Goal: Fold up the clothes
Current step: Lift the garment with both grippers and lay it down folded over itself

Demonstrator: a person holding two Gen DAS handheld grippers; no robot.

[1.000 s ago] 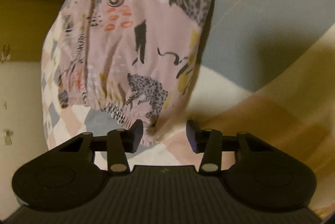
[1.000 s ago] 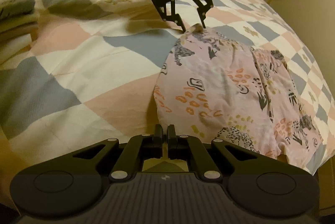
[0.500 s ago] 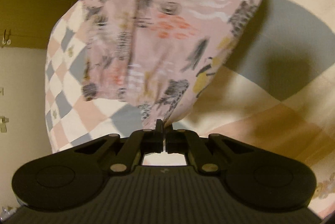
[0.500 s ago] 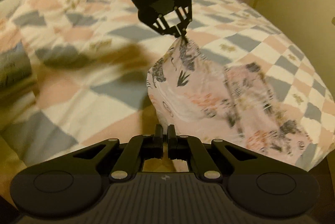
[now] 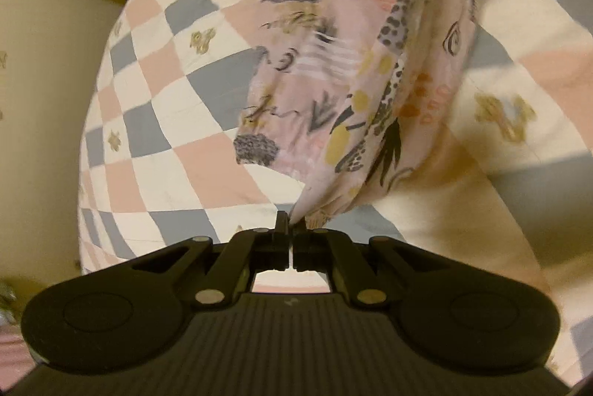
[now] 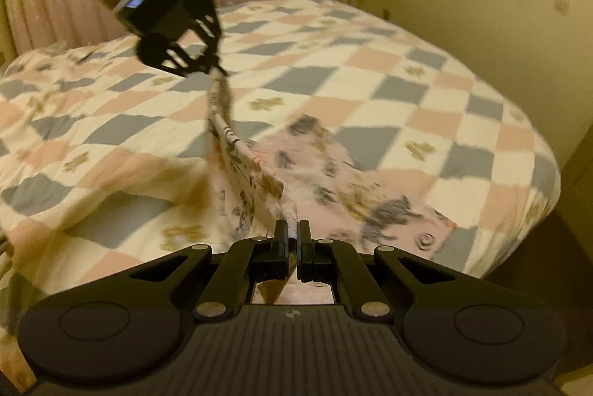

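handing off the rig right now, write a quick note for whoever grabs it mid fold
Left gripper: shut on one corner of the pink patterned garment, held raised above the bed.
Right gripper: shut on another edge of the same garment, nearer and lower.
Garment: one edge stretched between the two grippers; the rest drapes onto the checkered quilt, toward the bed's near right side.
Done: both grips are in place and part of the garment is lifted.
Left: no fold is made yet. Probably spread it flat on the quilt, then fold. The frames are blurry, so recheck both grips first.
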